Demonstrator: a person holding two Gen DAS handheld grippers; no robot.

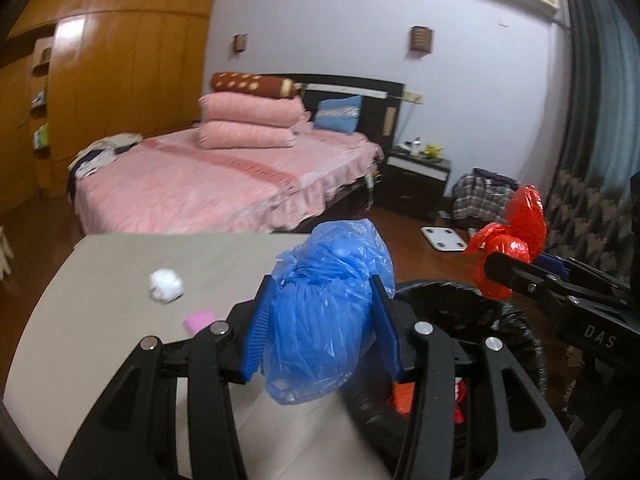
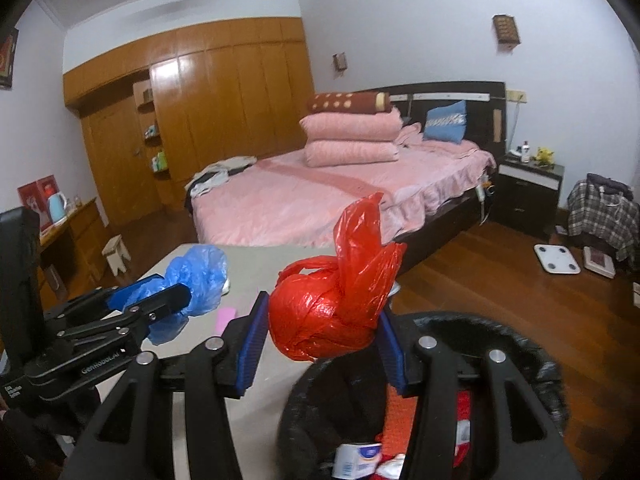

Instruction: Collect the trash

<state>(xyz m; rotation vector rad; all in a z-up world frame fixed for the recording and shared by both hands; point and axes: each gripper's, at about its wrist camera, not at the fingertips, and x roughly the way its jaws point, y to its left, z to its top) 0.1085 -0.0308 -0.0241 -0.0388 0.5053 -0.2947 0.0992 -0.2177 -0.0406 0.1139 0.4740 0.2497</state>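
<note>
Two grippers each clamp a wad of plastic: the left gripper (image 1: pixel 320 312) has its blue pads pressed on a crumpled blue bag (image 1: pixel 324 308), and the right gripper (image 2: pixel 322 336) is closed partway on a knotted red bag (image 2: pixel 336 308). Both bags are held in the air above the table (image 1: pixel 100 280) edge and the black-lined bin (image 2: pixel 532 344), red one nearer the bin's mouth. Inside the bin lie red and white scraps. On the table sit a white paper ball (image 1: pixel 166 286) and a pink slip (image 1: pixel 198 320), apart. A pink bed (image 2: pixel 320 196) stands behind.
</note>
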